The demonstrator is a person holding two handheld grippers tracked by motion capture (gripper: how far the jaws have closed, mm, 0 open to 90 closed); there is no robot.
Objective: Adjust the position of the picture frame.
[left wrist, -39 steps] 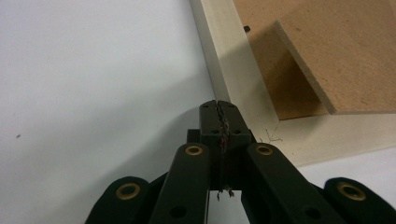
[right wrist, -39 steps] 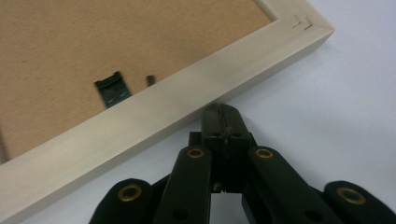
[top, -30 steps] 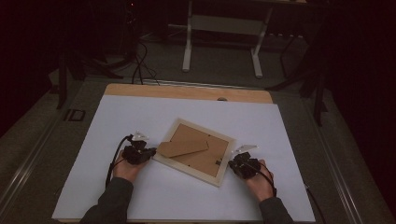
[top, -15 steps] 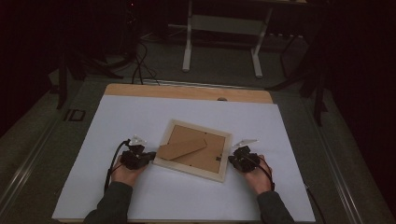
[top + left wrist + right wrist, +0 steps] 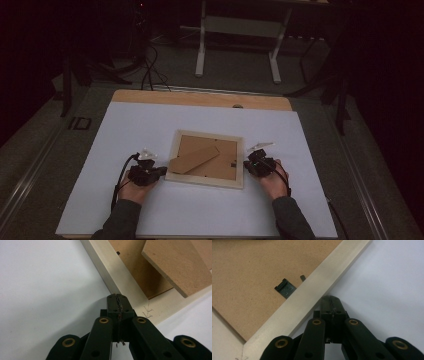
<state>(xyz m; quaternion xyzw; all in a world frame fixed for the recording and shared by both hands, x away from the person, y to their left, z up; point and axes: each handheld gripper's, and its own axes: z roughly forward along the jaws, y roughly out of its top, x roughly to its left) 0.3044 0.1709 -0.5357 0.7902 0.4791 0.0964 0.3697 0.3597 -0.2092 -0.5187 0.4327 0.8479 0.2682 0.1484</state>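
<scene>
Surface: white sheet point(image 5: 150, 130) covering a wooden table point(image 5: 200, 98), bare wood strip along the far edge.
Room: dim; grey floor, white legs of another table point(image 5: 237, 30) beyond, dark cables point(image 5: 150, 70) on the floor at far left.
Picture frame point(image 5: 206, 159): face down mid-sheet, pale wood border, brown backboard, stand flap point(image 5: 194, 159) angled across it; small metal clip point(image 5: 285, 288) by the right rail.
Left gripper point(image 5: 161, 171): jaws pressed together, empty, tips against the frame's left rail point(image 5: 117, 296).
Right gripper point(image 5: 248, 164): jaws closed, empty, tips at the frame's right rail point(image 5: 330, 298).
In the way: nothing between grippers and frame.
</scene>
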